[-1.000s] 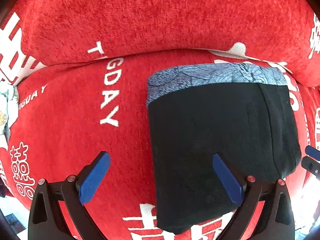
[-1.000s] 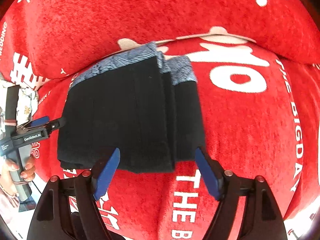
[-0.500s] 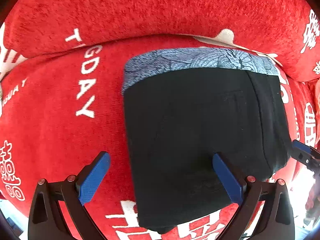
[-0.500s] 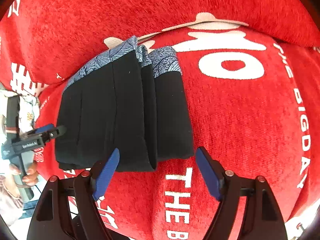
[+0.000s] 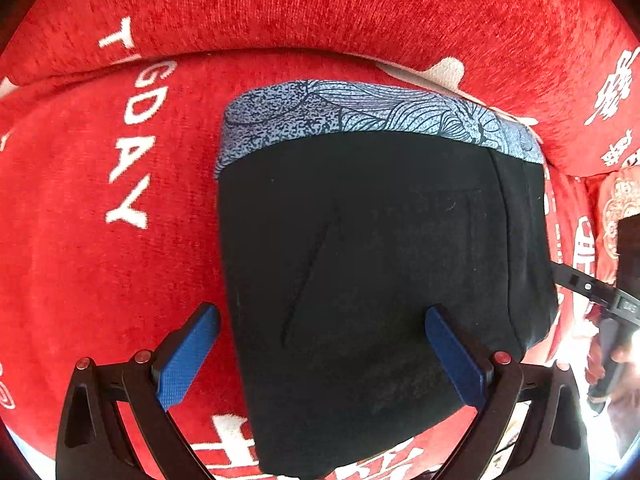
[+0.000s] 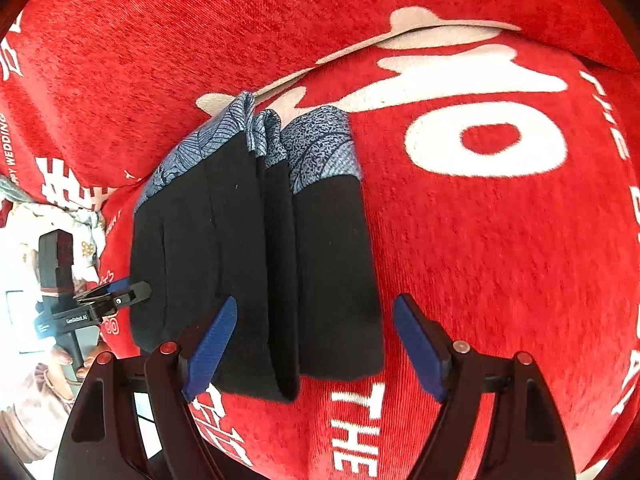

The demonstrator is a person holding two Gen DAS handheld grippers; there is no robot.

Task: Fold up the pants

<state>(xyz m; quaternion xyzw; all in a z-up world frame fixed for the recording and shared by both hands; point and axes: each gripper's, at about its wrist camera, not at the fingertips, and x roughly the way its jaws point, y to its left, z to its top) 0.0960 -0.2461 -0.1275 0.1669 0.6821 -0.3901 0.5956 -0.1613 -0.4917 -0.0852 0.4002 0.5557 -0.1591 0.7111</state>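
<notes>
Black pants (image 5: 372,264) with blue-grey patterned waistband (image 5: 360,114) lay folded in compact stack on red cushion (image 5: 80,280) printed with white lettering, waistband toward cushion's rear edge beside red backrest (image 5: 320,4). Folded layers showed along stack's right side (image 6: 280,248). Left gripper (image 5: 320,356) hovered over stack's near edge, jaws spread, holding nothing. Right gripper (image 6: 316,344) hovered by stack's near right corner, jaws spread, empty. Left gripper's tip (image 6: 116,298) visible just beside stack's left edge.
</notes>
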